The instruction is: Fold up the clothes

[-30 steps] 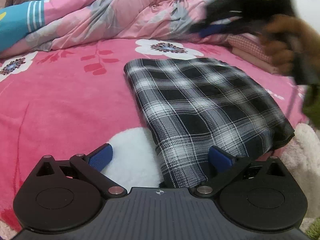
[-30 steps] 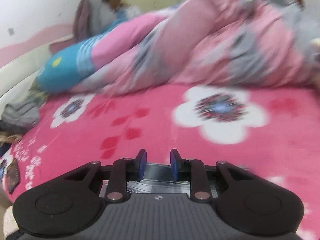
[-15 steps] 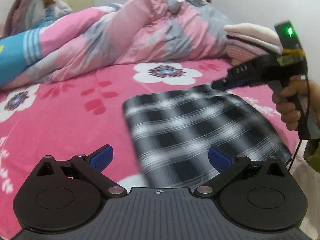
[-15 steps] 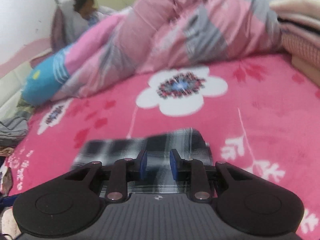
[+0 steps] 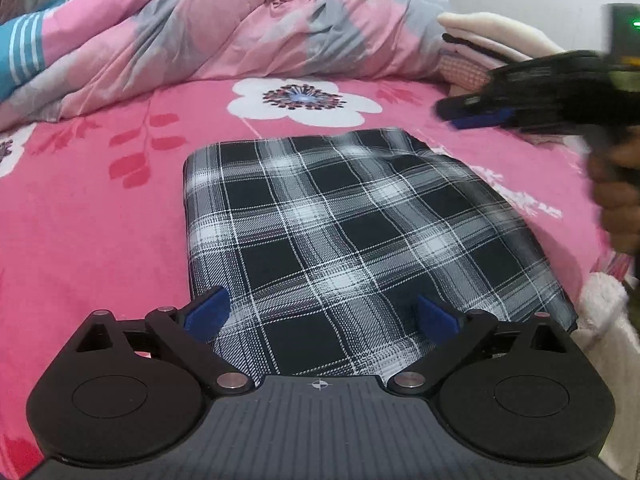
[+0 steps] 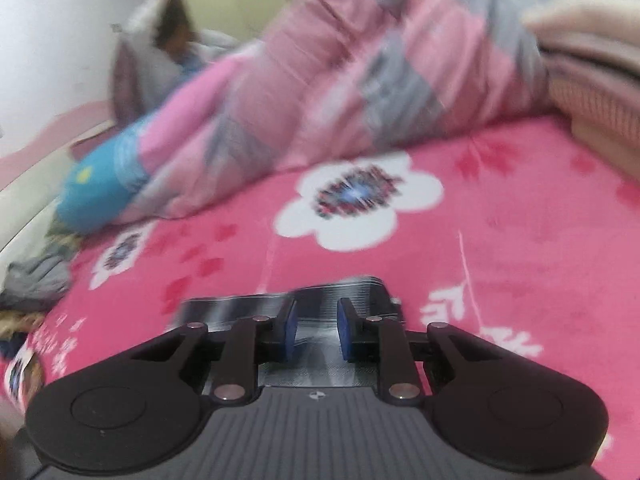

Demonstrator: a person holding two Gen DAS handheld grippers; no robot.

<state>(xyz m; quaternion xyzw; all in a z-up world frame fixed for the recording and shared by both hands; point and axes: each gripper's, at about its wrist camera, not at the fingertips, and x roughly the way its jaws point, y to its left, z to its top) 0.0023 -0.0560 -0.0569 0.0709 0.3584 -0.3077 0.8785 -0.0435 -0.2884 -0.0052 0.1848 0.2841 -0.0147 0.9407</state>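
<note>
A black-and-white plaid garment (image 5: 340, 216) lies folded into a flat rectangle on the pink flowered bedsheet (image 5: 80, 220). My left gripper (image 5: 320, 316) hovers over its near edge, open wide, with nothing between the pads. My right gripper (image 5: 476, 114), held by a hand (image 5: 620, 200), hangs above the bed just past the garment's far right corner. In the blurred right wrist view its jaws (image 6: 316, 330) are closing, a narrow gap still between the blue pads and nothing clamped. The plaid garment (image 6: 344, 290) shows beneath and beyond them.
A rumpled pink and grey quilt (image 5: 240, 28) fills the back of the bed. Folded cream and pink clothes (image 5: 492, 40) are stacked at the far right. White fluffy fabric (image 5: 604, 300) lies at the right bed edge. Grey clothes (image 6: 36, 280) sit far left; a person (image 6: 172, 40) is behind.
My left gripper has shifted so the plaid garment now sits centred between its fingers. My right gripper has swung from above the garment to its far right corner, and its pads have narrowed slightly.
</note>
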